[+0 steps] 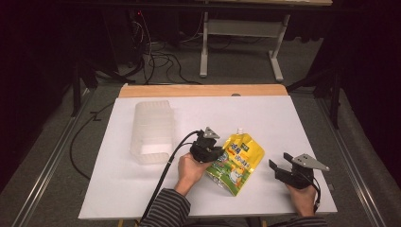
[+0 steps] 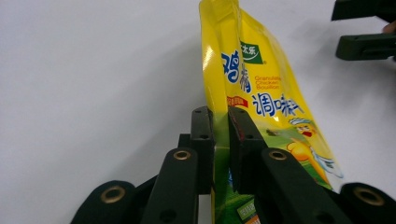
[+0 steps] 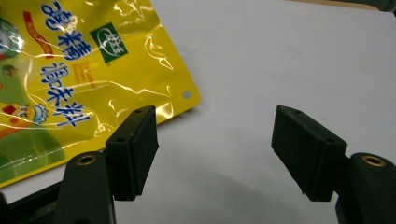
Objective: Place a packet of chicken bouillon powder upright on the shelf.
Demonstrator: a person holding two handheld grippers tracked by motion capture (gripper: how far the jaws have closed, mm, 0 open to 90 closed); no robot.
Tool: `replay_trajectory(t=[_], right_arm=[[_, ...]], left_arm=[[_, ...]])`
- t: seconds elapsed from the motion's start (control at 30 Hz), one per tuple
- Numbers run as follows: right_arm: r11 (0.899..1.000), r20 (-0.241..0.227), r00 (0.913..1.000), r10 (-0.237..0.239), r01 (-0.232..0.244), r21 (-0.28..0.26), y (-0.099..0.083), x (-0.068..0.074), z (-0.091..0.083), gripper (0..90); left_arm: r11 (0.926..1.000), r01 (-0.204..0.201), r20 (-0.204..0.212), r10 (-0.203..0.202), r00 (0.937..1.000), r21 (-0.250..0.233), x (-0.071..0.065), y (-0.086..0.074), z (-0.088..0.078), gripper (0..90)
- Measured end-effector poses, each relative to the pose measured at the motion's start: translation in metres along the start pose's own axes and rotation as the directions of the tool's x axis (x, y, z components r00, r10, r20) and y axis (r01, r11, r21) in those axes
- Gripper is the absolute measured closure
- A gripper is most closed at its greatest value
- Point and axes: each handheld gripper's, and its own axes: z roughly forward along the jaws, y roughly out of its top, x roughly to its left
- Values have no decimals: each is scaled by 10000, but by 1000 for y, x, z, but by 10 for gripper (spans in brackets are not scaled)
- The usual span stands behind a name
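A yellow spouted pouch [image 1: 240, 158] of seasoning lies on the white table [image 1: 283, 113] with its left edge lifted. My left gripper [image 1: 216, 153] is shut on that edge. In the left gripper view the pouch [image 2: 261, 79] stands on edge, and both black jaws of my left gripper [image 2: 220, 116] press on its side seam. My right gripper [image 1: 279, 160] rests to the right of the pouch, open, with nothing between its jaws. In the right gripper view the pouch [image 3: 84, 70] lies at the upper left, just beyond the left jaw of my right gripper [image 3: 215, 126]. The right gripper [image 2: 364, 28] also appears far off in the left gripper view.
A clear ribbed plastic container [image 1: 152, 130] lies on its side at the table's left. A wooden strip [image 1: 203, 90] runs along the far edge. Cables and a white table frame [image 1: 241, 28] are on the floor beyond. Bare tabletop lies behind and to the right of the pouch.
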Motion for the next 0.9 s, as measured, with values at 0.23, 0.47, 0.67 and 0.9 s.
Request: replay_trajectory(t=[0.23,0.47,0.67,0.9], right_arm=[[10000,-3,10000,5,-5,32,0,0,0,321],[10000,27,10000,-3,3,49,0,0,0,321],[10000,31,10000,-4,4,79,0,0,1,321],[10000,32,10000,61,-61,35,0,0,0,321]], left_arm=[[9986,-144,13,145,9999,-517,-1,2,-23,825],[9933,-211,-25,209,9998,-1136,1,4,-49,827],[9875,-132,-41,127,9999,-1570,6,3,-69,829],[9828,-113,-203,77,9998,-1846,11,3,-85,830]])
